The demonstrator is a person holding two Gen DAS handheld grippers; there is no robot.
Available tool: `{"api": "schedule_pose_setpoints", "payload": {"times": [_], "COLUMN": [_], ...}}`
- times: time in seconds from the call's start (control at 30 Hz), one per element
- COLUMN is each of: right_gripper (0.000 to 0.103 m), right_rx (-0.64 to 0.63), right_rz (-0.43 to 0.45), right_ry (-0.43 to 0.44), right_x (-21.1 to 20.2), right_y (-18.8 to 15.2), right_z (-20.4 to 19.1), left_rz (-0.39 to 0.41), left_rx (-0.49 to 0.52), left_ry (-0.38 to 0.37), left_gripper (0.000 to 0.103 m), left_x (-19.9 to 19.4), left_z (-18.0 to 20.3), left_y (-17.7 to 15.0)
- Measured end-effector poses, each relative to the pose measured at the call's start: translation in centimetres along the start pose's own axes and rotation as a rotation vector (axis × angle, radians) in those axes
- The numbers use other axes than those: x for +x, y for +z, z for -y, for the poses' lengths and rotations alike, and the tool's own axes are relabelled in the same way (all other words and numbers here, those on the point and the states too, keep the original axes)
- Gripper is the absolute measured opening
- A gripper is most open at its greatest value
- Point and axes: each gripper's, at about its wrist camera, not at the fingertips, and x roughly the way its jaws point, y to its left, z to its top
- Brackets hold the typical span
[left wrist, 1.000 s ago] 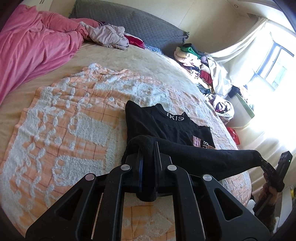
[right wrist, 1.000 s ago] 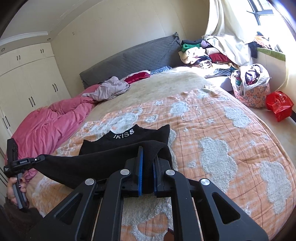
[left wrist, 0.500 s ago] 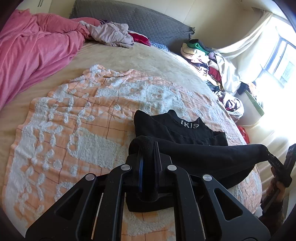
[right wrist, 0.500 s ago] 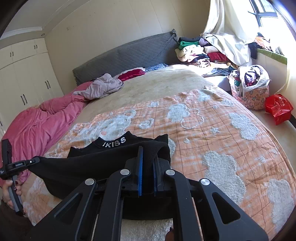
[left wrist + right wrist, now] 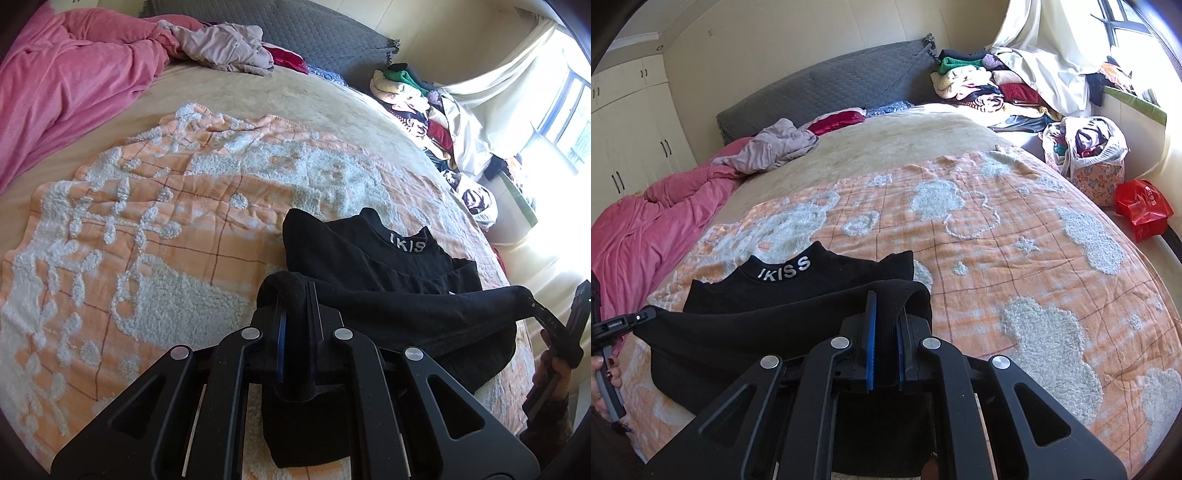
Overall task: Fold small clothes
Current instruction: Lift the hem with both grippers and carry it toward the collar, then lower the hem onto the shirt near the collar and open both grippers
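Centrally on the bed (image 5: 894, 147), near its front edge, an orange-and-white blanket (image 5: 1015, 236) carries the black top (image 5: 827, 284); left gripper (image 5: 295, 295) and right gripper (image 5: 884, 306), each clamped tight on opposite hem corners, hold the hem taut above it.

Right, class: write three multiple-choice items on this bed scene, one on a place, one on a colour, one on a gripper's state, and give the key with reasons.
1. Where does the black knit top with white collar lettering lie?
A. on the orange-and-white tufted blanket
B. on the pink duvet
C. on the floor

2. What colour is the plastic bag beside the bed?
A. blue
B. red
C. green

3. What is the left gripper doing?
A. hanging open
B. shut on nothing
C. clamping black fabric

Key: 1 A, blanket shows around the top; 2 B, bright red; 3 C, cloth is pinched between its pads.
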Motion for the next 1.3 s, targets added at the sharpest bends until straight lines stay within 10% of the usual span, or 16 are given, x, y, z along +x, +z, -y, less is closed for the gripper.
{"api": "schedule_pose_setpoints", "payload": {"times": [0.3, 0.47, 0.73, 0.93, 1.3], "right_gripper": [0.026, 0.038, 0.040, 0.039, 0.038], "right_rx": [0.011, 0.025, -0.142, -0.319, -0.461], "right_rz": [-0.010, 0.058, 0.125, -0.006, -0.222], "right_ry": [-0.029, -0.051, 0.015, 0.144, 0.080], "right_x": [1.4, -0.7, -4.2, -3.1, 1.4], "right_y": [-1.0, -0.7, -1.0, -3.0, -7.3], "right_z": [1.4, 2.1, -2.1, -7.1, -9.6], "left_rz": [0.011, 0.087, 0.091, -0.015, -0.076], "left_rx": [0.023, 0.058, 0.175, 0.278, 0.389], "left_ry": [0.011, 0.058, 0.025, -0.041, 0.088], "left_gripper": [0.008, 0.039, 0.036, 0.019, 0.019], "left_x": [0.8, -1.0, -3.2, -1.1, 2.1], "left_z": [0.3, 1.0, 5.0, 9.2, 10.2], "left_y": [-0.2, 0.1, -0.9, -4.0, -6.9]}}
